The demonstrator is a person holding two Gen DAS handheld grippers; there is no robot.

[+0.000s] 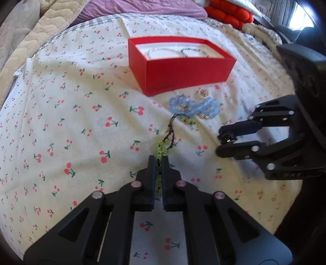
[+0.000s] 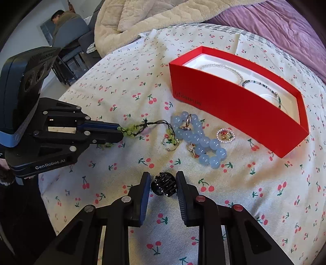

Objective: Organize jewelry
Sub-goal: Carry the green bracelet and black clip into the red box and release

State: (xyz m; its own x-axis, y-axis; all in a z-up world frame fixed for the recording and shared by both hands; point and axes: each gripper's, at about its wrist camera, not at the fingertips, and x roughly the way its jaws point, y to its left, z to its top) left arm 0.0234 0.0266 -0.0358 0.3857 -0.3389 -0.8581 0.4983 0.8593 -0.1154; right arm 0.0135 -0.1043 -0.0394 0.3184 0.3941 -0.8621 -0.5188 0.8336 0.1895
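A red box [image 1: 183, 71] [image 2: 234, 106] with a white insert holds two bead bracelets [image 2: 240, 75]. In front of it lie a blue bead bracelet [image 1: 193, 107] [image 2: 200, 139], a small pearl ring piece [image 2: 225, 135] and thin rings [image 2: 171, 142]. My left gripper [image 1: 159, 163] [image 2: 120, 132] is shut on a green bead bracelet with a black cord [image 1: 163, 147] [image 2: 140, 127]. My right gripper [image 2: 163, 183] [image 1: 221, 140] is shut on a black hair claw clip [image 2: 164, 184], held just above the sheet.
Everything lies on a bed with a white cherry-print sheet [image 1: 71, 122] [image 2: 122, 85]. A cream quilt [image 2: 163, 18], a purple blanket [image 1: 142, 8] and red cushions [image 1: 228, 12] lie at the back. A person sits at a desk far off [image 2: 65, 18].
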